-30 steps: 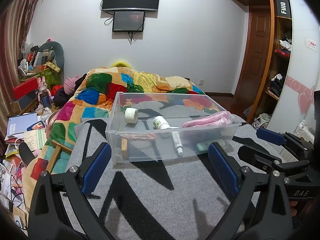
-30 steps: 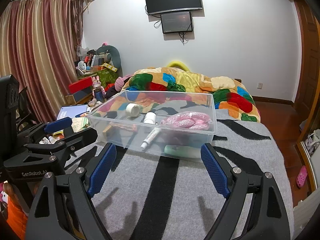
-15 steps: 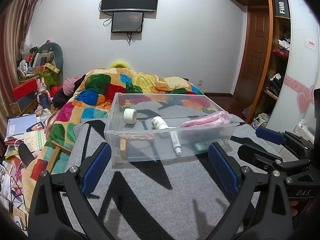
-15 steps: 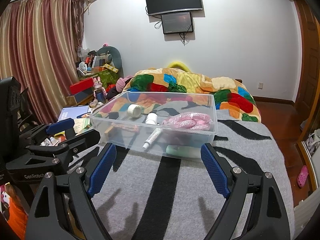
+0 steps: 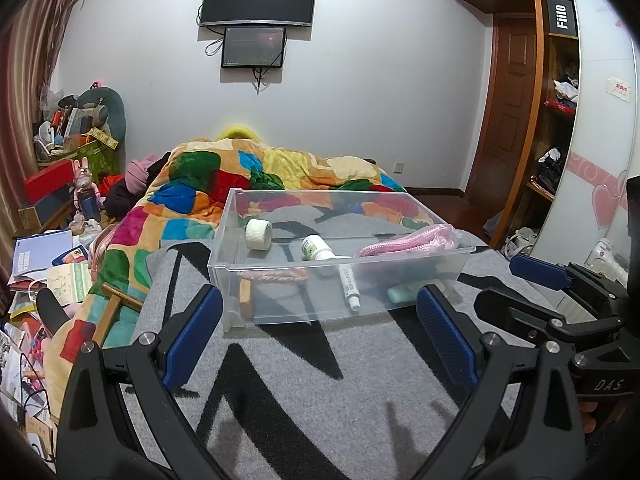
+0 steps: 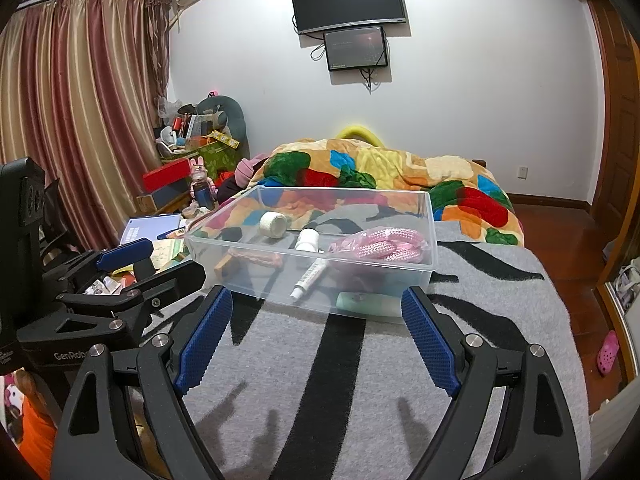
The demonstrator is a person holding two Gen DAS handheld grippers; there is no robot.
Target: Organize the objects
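Observation:
A clear plastic bin (image 5: 280,270) (image 6: 430,220) stands on a grey and black striped blanket. Inside lie a white tape roll (image 5: 258,234) (image 6: 273,224), a white bottle (image 5: 316,248) (image 6: 307,239), a white tube (image 5: 349,285) (image 6: 308,280), a pink rope bundle (image 5: 412,236) (image 6: 380,245), a pink-handled wooden brush (image 5: 272,278) (image 6: 252,259) and a pale green item (image 5: 406,293) (image 6: 366,302). My left gripper (image 5: 320,336) is open and empty, just short of the bin's near wall. My right gripper (image 6: 316,336) is open and empty, beside it.
A multicoloured quilt (image 5: 256,176) is heaped behind the bin. Books, papers and toys (image 5: 44,256) crowd the floor on the left. Curtains (image 6: 76,120) hang at the left. A wooden wardrobe and door (image 5: 532,120) stand on the right. A pink slipper (image 6: 608,352) lies on the floor.
Both grippers have drawn back slightly and tilted, so the bin sits a little farther off. Both stay open and empty.

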